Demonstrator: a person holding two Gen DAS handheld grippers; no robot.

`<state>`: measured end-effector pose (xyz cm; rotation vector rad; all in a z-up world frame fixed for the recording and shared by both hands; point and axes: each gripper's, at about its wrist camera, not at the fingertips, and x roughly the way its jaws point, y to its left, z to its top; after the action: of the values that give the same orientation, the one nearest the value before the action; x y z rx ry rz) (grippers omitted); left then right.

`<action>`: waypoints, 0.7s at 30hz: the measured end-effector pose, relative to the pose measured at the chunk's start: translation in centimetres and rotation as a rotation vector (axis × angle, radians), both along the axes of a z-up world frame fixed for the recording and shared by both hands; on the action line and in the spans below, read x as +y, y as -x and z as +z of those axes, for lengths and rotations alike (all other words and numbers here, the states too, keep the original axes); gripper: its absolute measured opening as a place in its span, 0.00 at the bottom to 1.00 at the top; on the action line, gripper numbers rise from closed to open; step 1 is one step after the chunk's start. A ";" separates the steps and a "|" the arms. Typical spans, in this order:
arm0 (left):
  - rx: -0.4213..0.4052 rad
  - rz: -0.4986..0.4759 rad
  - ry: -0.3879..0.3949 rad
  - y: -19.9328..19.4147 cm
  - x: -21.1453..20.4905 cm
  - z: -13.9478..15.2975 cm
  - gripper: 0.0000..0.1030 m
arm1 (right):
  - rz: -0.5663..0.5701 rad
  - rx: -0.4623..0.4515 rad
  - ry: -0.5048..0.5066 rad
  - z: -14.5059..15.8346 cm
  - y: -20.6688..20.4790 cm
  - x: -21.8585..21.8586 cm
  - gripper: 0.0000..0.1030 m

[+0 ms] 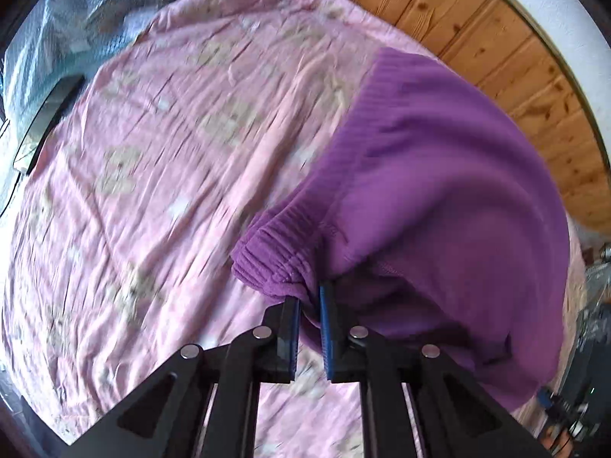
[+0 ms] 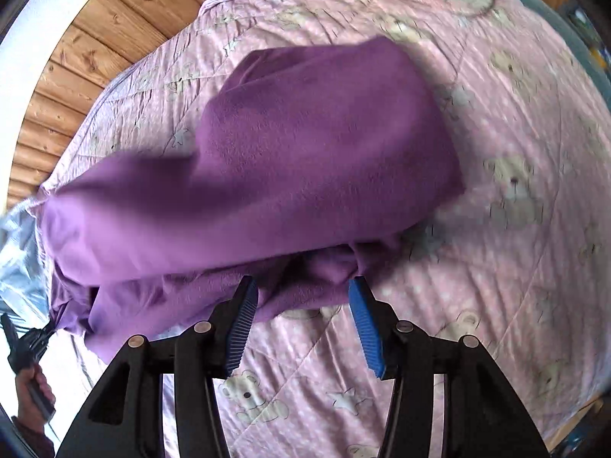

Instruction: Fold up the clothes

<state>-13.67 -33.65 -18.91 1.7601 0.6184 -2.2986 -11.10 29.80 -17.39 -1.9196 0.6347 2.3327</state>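
Observation:
A purple fleece garment (image 1: 439, 191) with a ribbed cuff hangs lifted over a pink bedspread (image 1: 172, 152). My left gripper (image 1: 310, 305) is shut on a fold of the fabric just under the ribbed cuff (image 1: 267, 252). In the right wrist view the same purple garment (image 2: 286, 160) billows in front of my right gripper (image 2: 303, 297). Its blue pads (image 2: 242, 316) stand wide apart, open, and the garment's lower edge sags across the gap at the tips without being pinched. The left gripper shows small at the far left, holding the garment's end.
The pink bedspread (image 2: 496, 248) with teddy-bear print covers the bed. A wooden plank wall (image 1: 515, 57) runs along the far side. Clear plastic wrapping (image 1: 76, 30) lies at one edge of the bed. A person's hand (image 2: 32, 385) holds the left tool.

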 end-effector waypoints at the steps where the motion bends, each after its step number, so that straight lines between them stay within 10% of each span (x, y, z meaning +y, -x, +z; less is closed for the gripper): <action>1: 0.015 0.031 -0.021 -1.4 -1.0 -0.1 0.17 | 0.002 0.005 -0.011 0.4 0.3 0.1 0.49; 7: 0.119 0.124 -0.085 -3.1 -4.6 0.7 0.25 | -0.045 0.023 -0.089 3.9 0.8 0.3 0.49; 12: 0.189 -0.039 -0.090 4.0 -3.7 0.7 0.52 | -0.056 0.005 -0.098 5.6 -1.0 -2.1 0.53; 21: 0.089 -0.328 0.109 16.3 0.8 -4.7 0.52 | -0.048 -0.038 -0.194 7.0 -7.1 -6.1 0.55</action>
<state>-29.97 -32.87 -23.57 1.8308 0.2219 -2.5783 -4.02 23.67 -10.36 -1.8376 0.4283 2.2316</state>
